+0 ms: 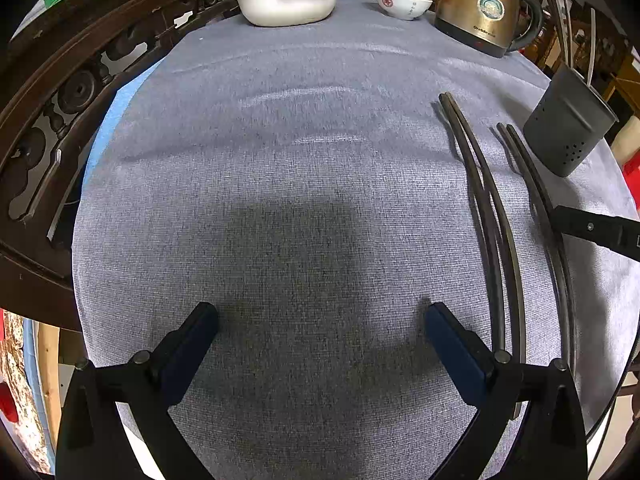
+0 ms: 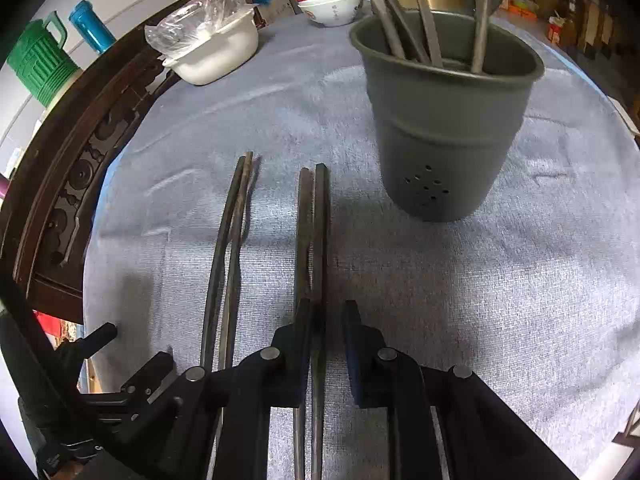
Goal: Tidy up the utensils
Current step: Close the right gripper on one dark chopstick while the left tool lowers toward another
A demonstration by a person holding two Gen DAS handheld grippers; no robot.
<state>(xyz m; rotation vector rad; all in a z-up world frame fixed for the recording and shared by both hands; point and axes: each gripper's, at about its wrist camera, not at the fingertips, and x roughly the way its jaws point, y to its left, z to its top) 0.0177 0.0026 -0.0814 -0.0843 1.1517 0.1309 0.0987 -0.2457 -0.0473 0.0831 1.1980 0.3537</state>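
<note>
Two chopstick pairs (image 2: 312, 236) — near ends hidden under right gripper (image 2: 326, 308), fingers barely parted; left gripper (image 1: 320, 314) spread wide.

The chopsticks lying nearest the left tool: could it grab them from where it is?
Probably yes. The left tool stands wide open and empty over bare cloth, and that chopstick pair lies just beside its right finger with nothing between. It would only need a small sideways shift.

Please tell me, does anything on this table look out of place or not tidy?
Yes. Two pairs of dark chopsticks lie loose on the grey cloth beside the grey utensil holder, where other utensils already stand upright. The left pair is slightly crossed. Nothing looks spilled or damaged.
</note>
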